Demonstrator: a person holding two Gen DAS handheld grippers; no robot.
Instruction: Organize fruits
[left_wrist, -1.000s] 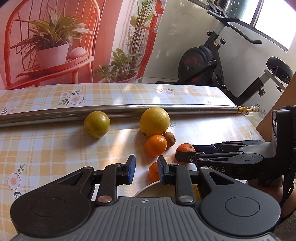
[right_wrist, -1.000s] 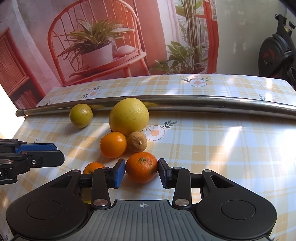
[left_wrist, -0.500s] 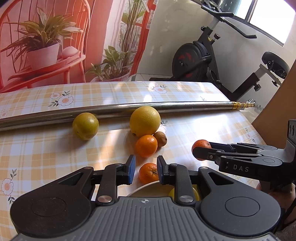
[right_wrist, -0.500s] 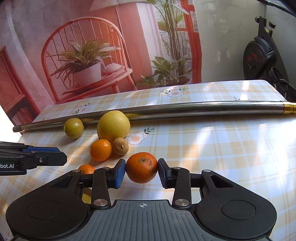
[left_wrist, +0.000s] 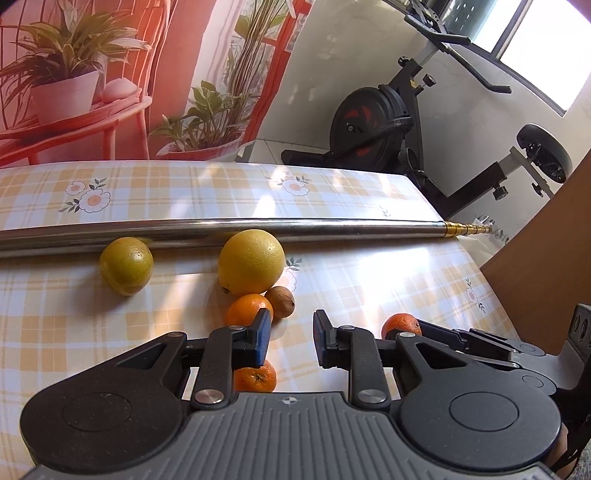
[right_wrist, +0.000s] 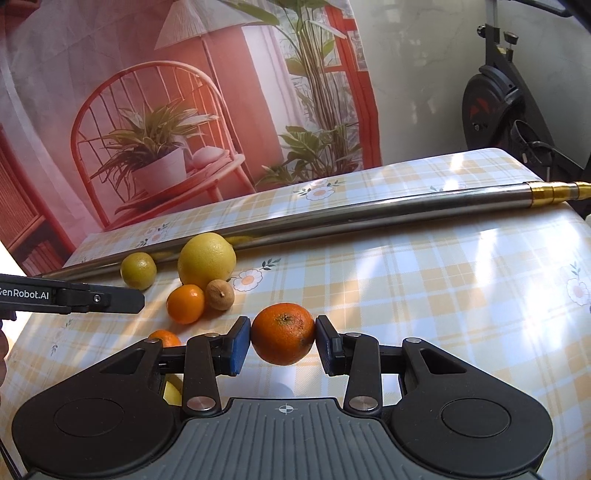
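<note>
Mandarin (right_wrist: 283, 333) sits clamped between the right claw's (right_wrist: 283, 343) pads at frame centre, lifted above the checked surface (right_wrist: 424, 295). Left claw (left_wrist: 289, 341) is nearly closed and grips nothing. Grapefruit (right_wrist: 206, 260), lime (right_wrist: 138, 270) and two more small oranges lie left, beside a steel pole (right_wrist: 332, 218).

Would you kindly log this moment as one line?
right gripper: shut on orange | left gripper: shut, empty | table: five fruits

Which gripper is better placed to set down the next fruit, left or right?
Right. The right gripper is shut on a tangerine; the left gripper is shut and holds nothing.
</note>
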